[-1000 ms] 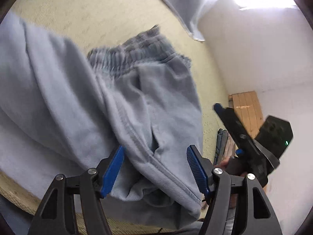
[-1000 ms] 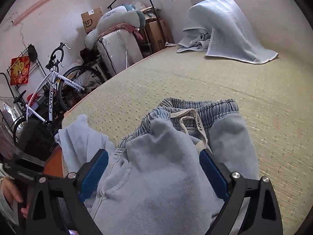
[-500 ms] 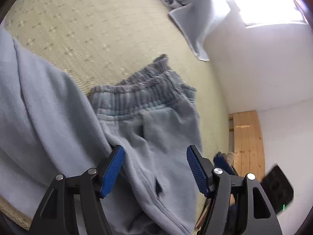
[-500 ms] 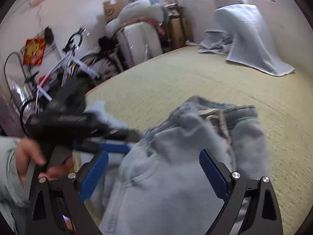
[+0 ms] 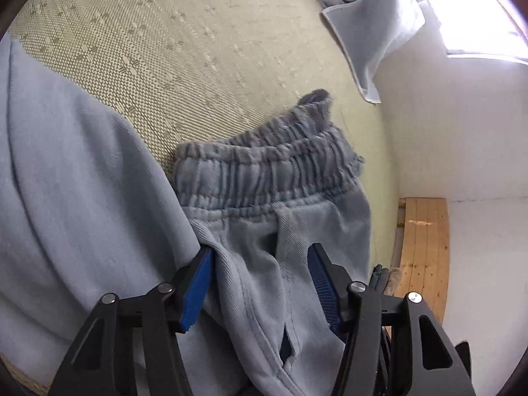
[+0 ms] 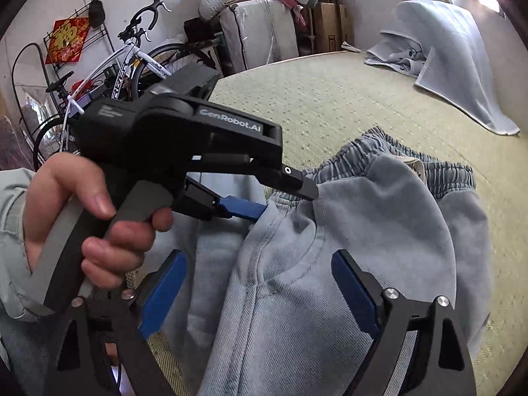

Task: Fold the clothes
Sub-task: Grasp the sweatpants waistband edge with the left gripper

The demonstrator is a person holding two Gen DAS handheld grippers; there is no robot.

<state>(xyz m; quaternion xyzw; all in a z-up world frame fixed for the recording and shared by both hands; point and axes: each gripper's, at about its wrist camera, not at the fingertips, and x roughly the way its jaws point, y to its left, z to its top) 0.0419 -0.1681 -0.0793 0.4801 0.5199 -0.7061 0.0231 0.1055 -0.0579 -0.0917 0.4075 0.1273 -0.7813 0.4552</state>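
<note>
Between the blue pads of my left hand-held gripper (image 5: 260,283) runs a raised side seam of the pale blue trousers (image 5: 280,237). Jaws are closing on it; the left pad sits against a fold of cloth, the right pad is still clear, so no pinch yet.

Right hand-held gripper (image 6: 260,293): spread wide, also closing slightly, straddling the trousers lower down the leg. Pads not pressing on cloth as far as I can see.

Outward from the left gripper: the elastic waistband (image 5: 264,165) lies straight ahead, crosswise to my fingers. So the trousers' long axis runs from the waistband back toward me, roughly in line with both grippers. The garment lies on the woven bed mat (image 5: 165,66), one layer already doubled over near the waist.

From the right wrist view, the left hand (image 6: 82,217) and its tool come in from the left, its fingertip (image 6: 307,191) touching the cloth beside the waistband, nearer the waist than my right gripper is.

My judgement: left takes the waist end, right takes the leg side, then the fold goes along that long axis. Risk: the left pinch catches only the seam ridge.

Far off on the mat, a blue blanket (image 6: 462,66), well apart.
</note>
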